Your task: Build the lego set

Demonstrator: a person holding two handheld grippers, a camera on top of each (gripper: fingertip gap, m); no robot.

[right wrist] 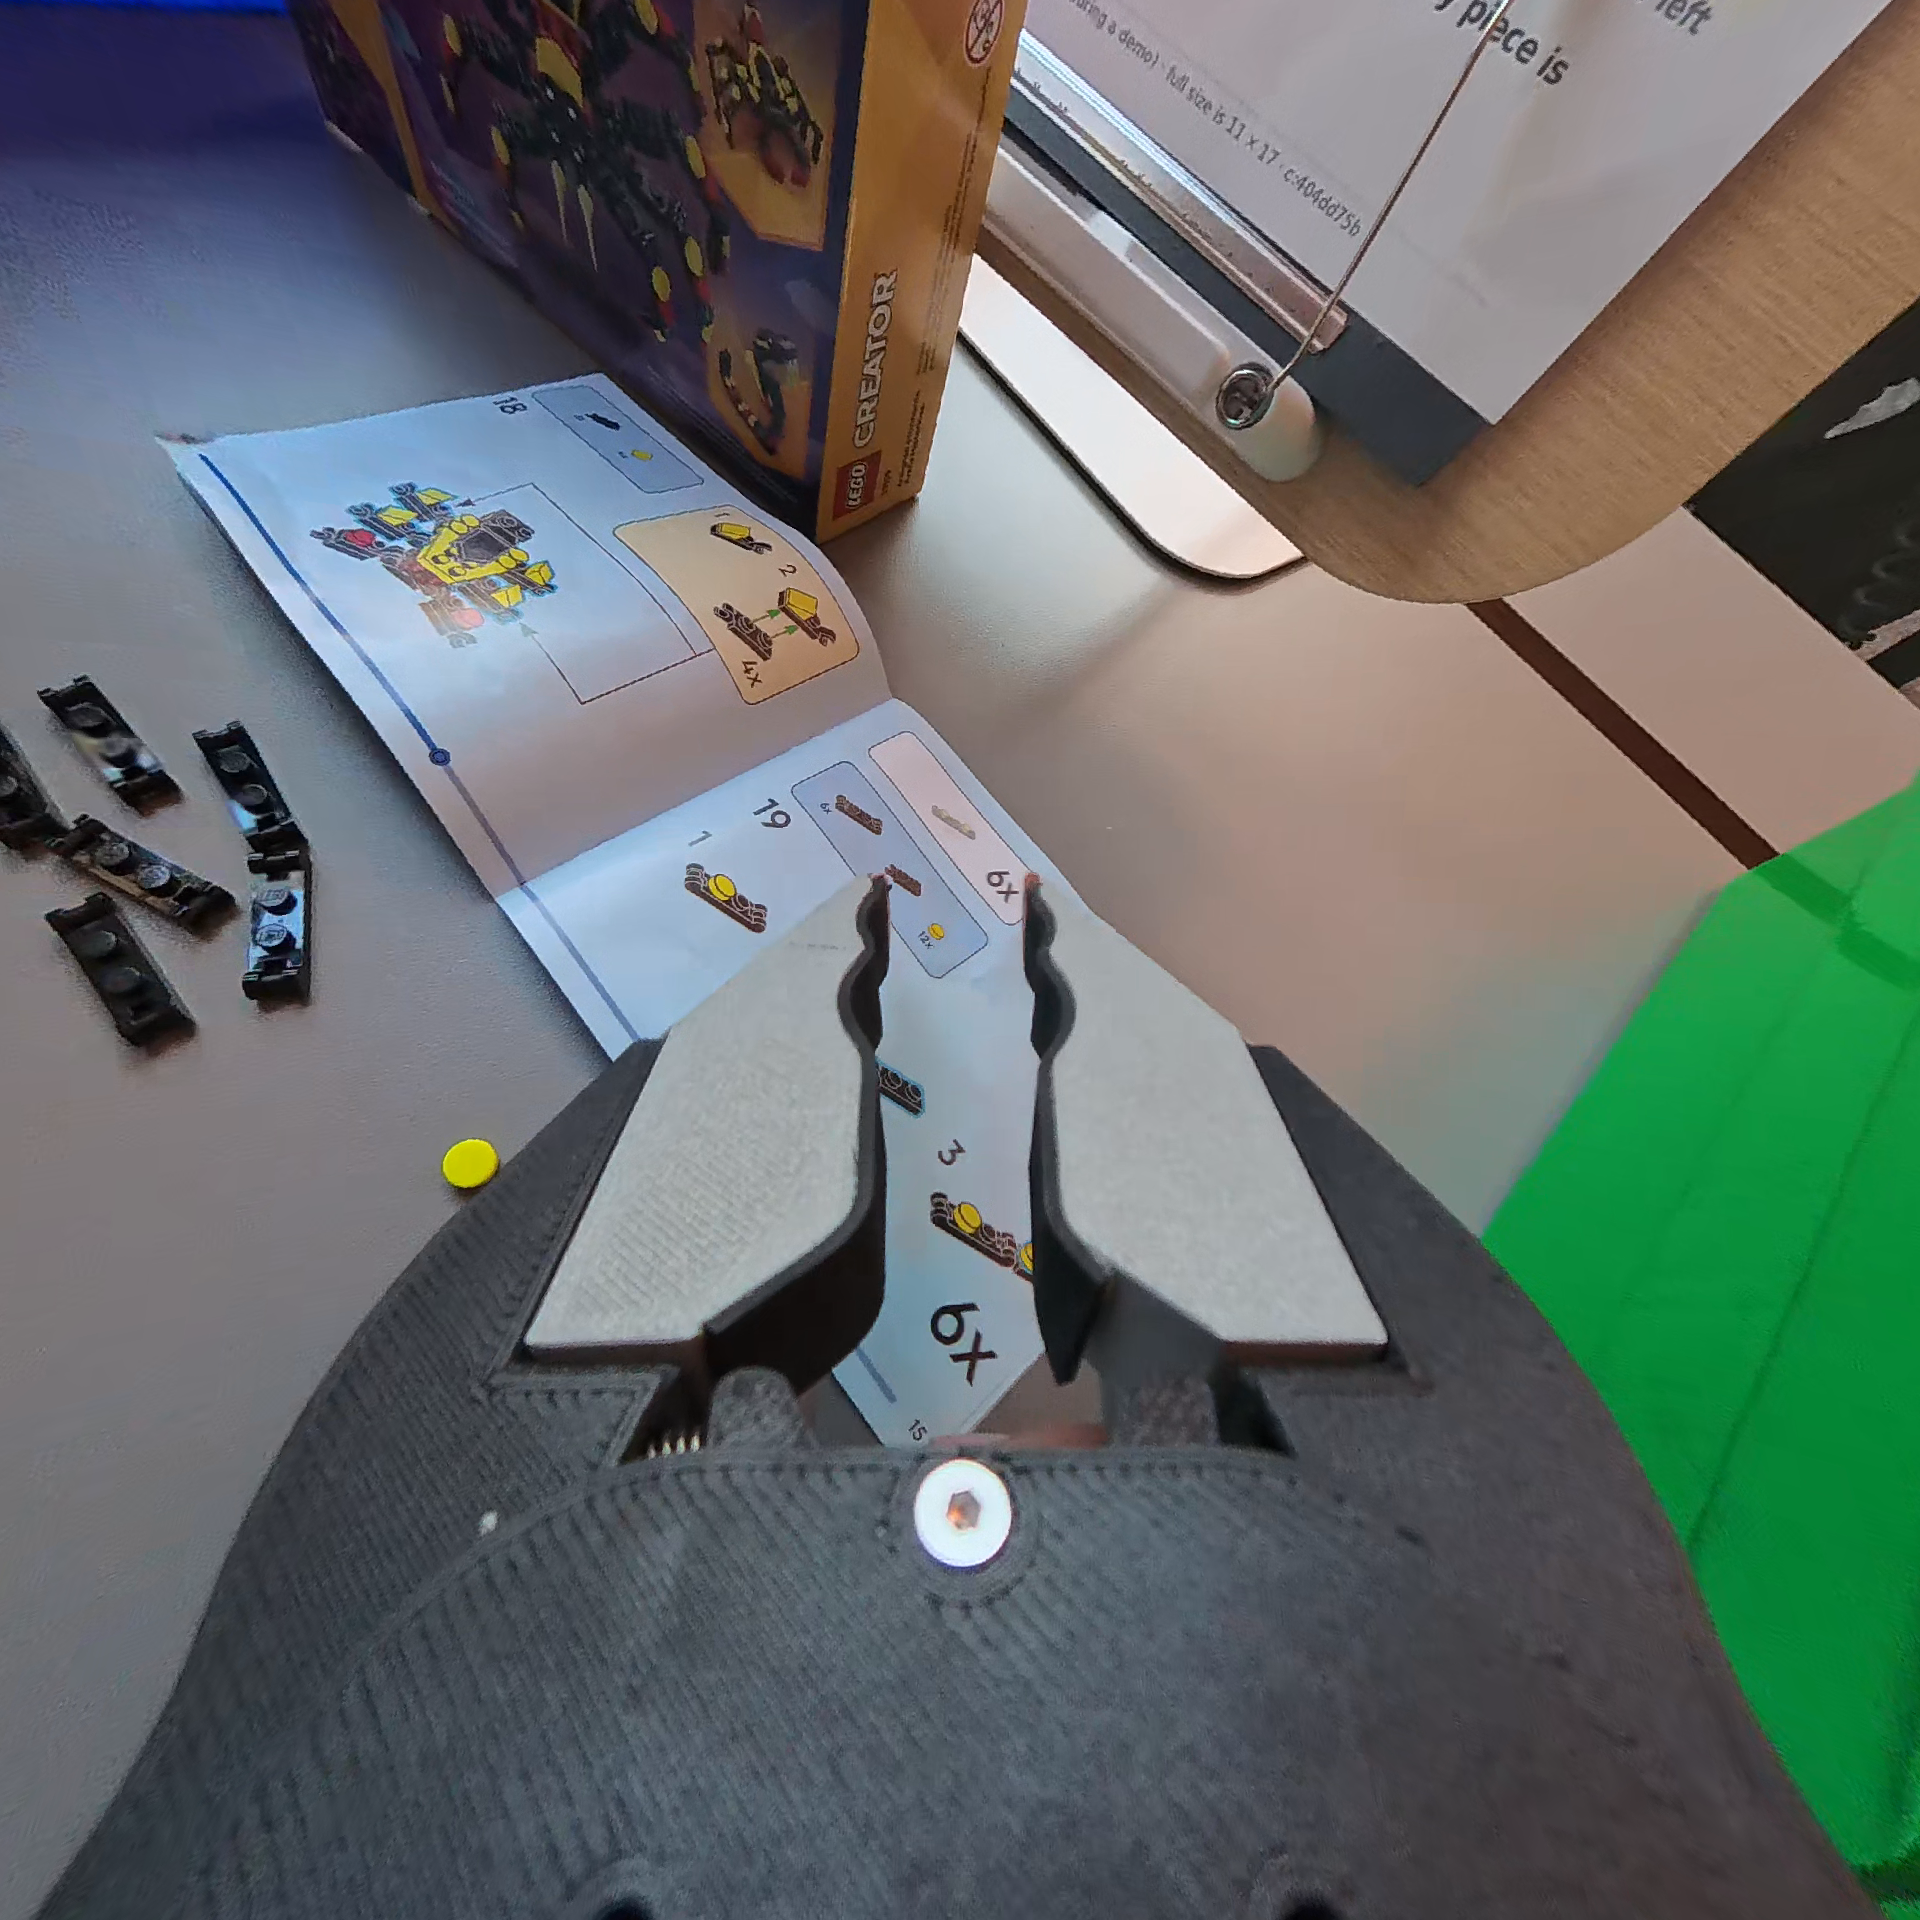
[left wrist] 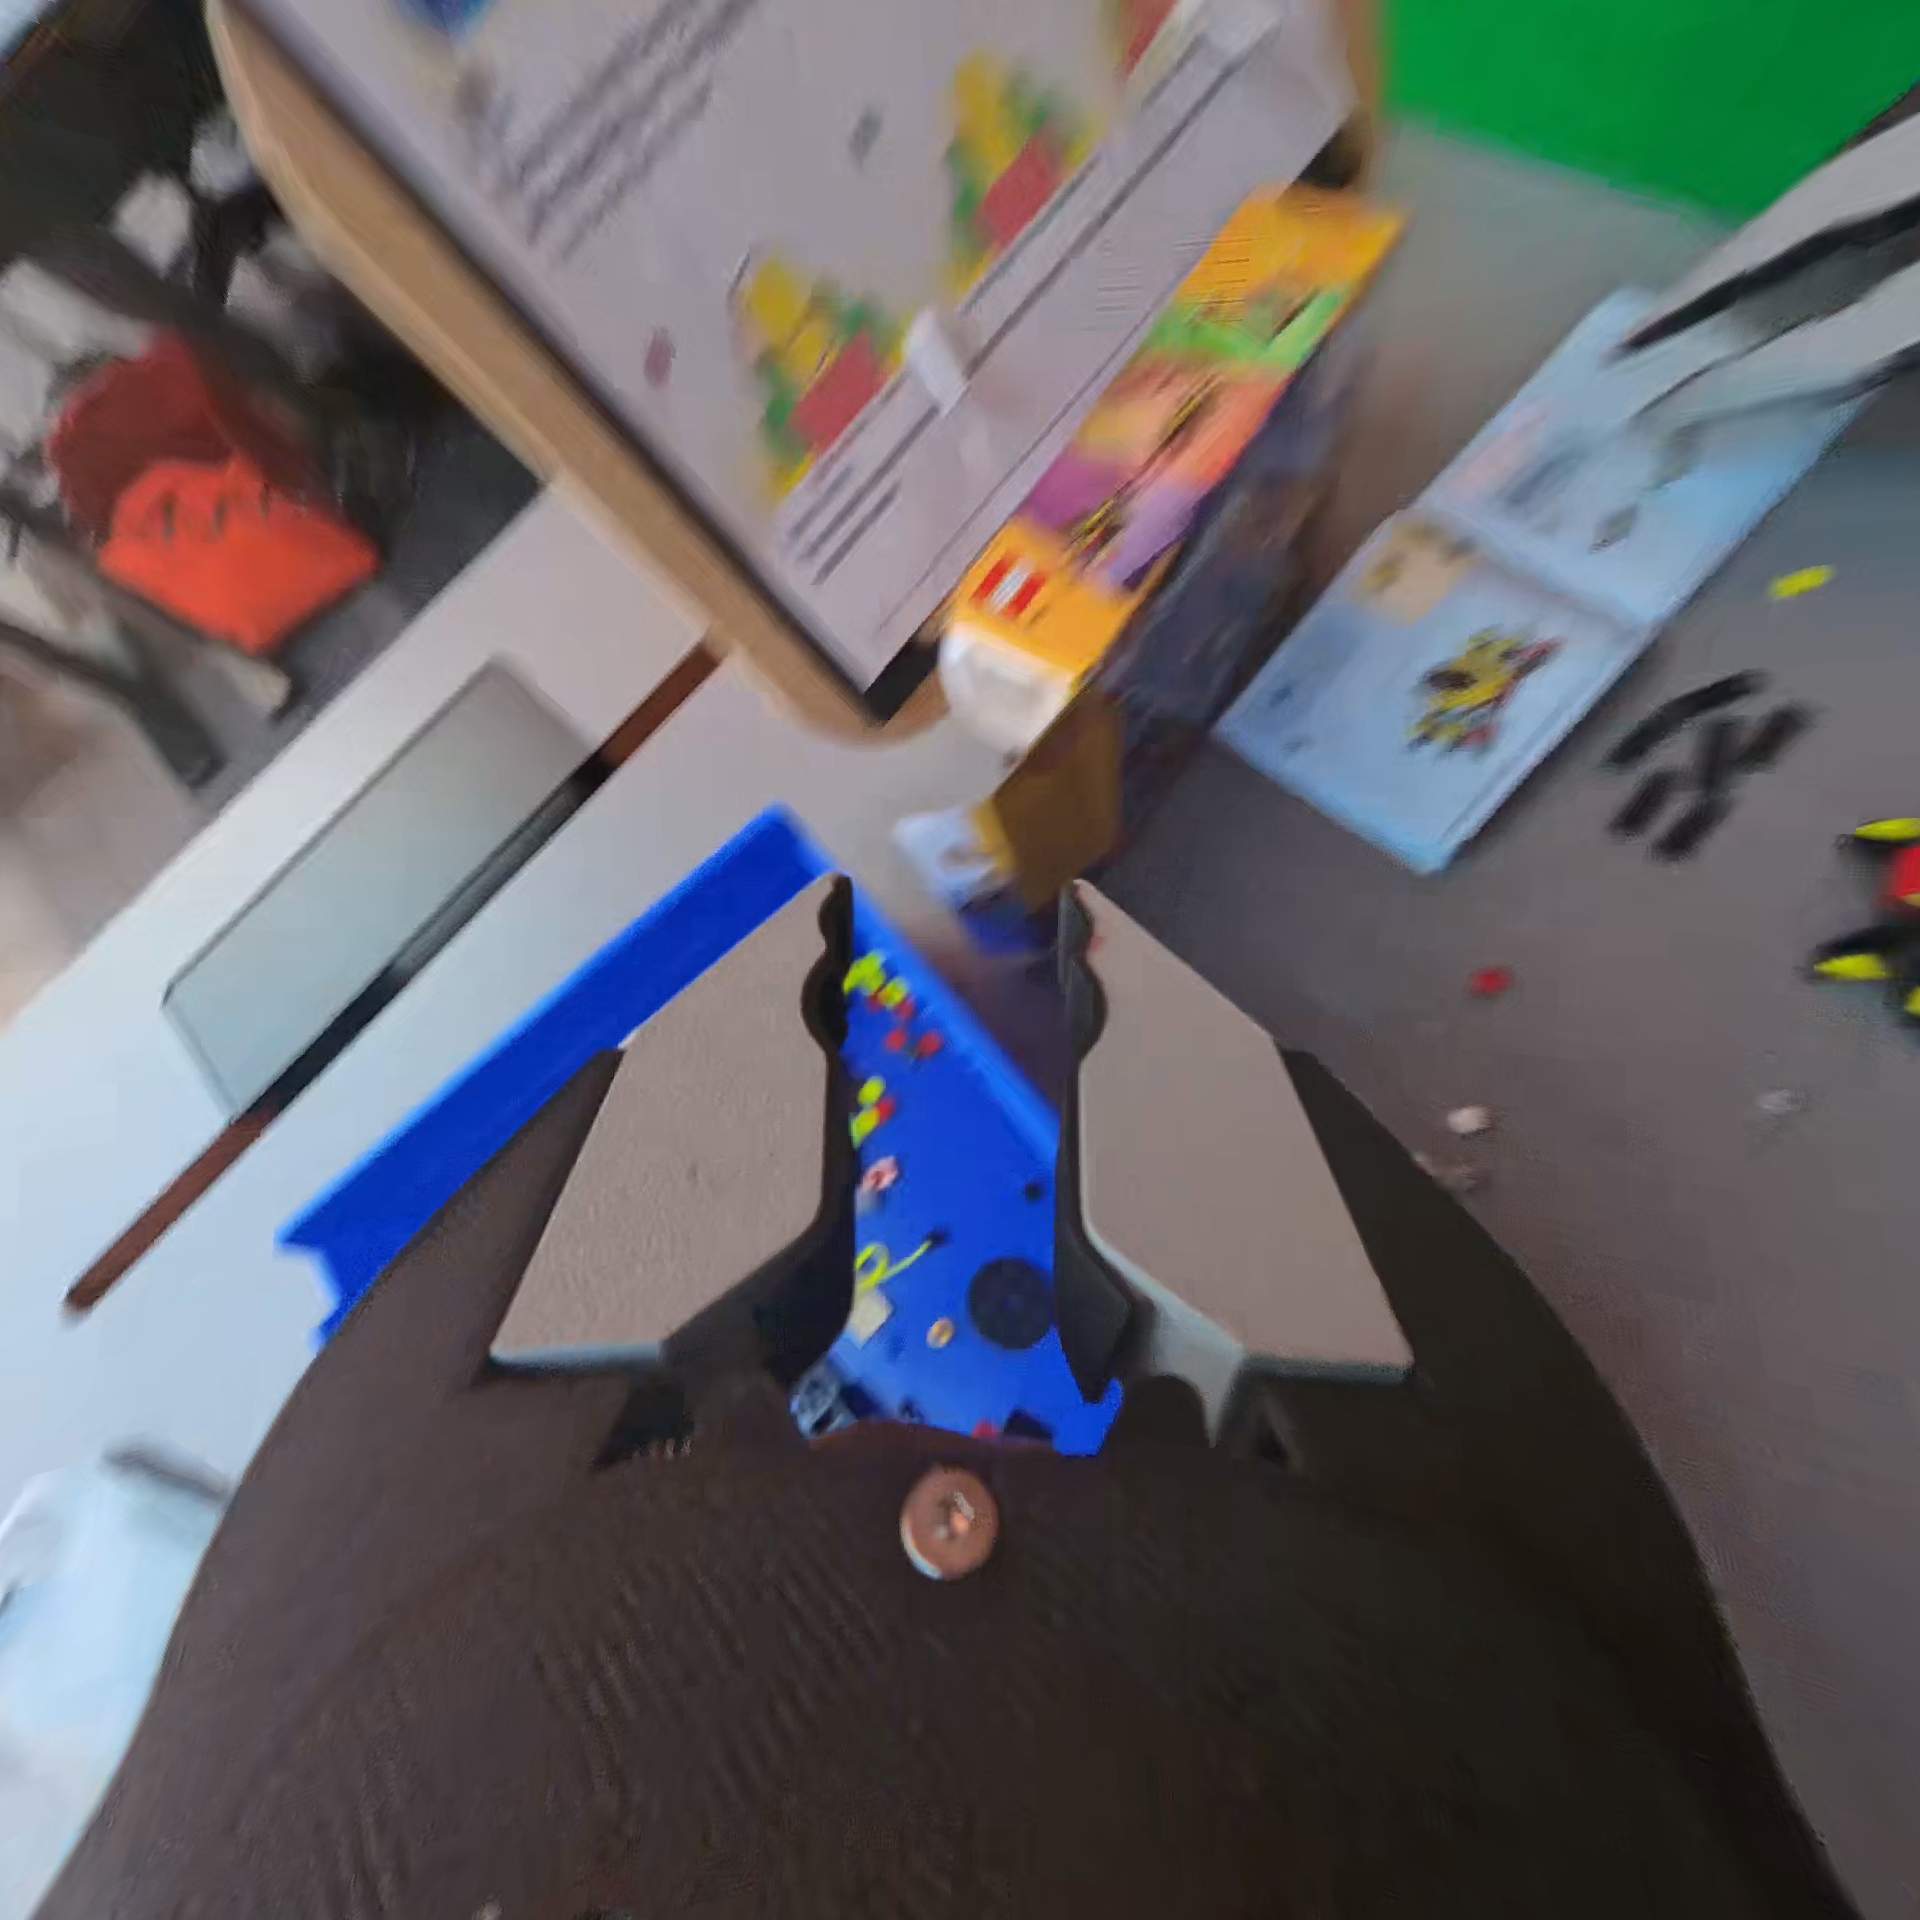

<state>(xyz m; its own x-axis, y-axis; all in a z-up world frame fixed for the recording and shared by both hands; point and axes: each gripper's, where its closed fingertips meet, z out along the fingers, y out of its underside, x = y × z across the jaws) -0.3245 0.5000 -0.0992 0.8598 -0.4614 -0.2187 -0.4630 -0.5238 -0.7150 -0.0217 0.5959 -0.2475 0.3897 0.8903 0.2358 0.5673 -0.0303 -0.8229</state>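
My left gripper (left wrist: 954, 896) is open and empty, held above a blue tray (left wrist: 582, 1049) that holds several small yellow, red and black pieces; the view is blurred. My right gripper (right wrist: 954, 883) is open and empty, hovering over the open instruction booklet (right wrist: 582, 623). Several black plate pieces (right wrist: 275, 914) lie on the table left of the booklet, and a yellow round tile (right wrist: 469, 1162) lies near the gripper's left side. In the left wrist view the booklet (left wrist: 1455, 665), black pieces (left wrist: 1704, 758) and a partly built red, yellow and black model (left wrist: 1886, 914) lie at the right.
The set's box (right wrist: 727, 239) stands upright behind the booklet. A wooden stand with a printed sheet (right wrist: 1558, 312) rises at the back. A green surface (right wrist: 1745, 1247) is at the right. A tiny red piece (left wrist: 1489, 980) lies on the table. The grippers' ends are close to 35 cm from one another. My right gripper is the nearer one to the yellow round tile (right wrist: 469, 1162): about 9 cm, against 35 cm.
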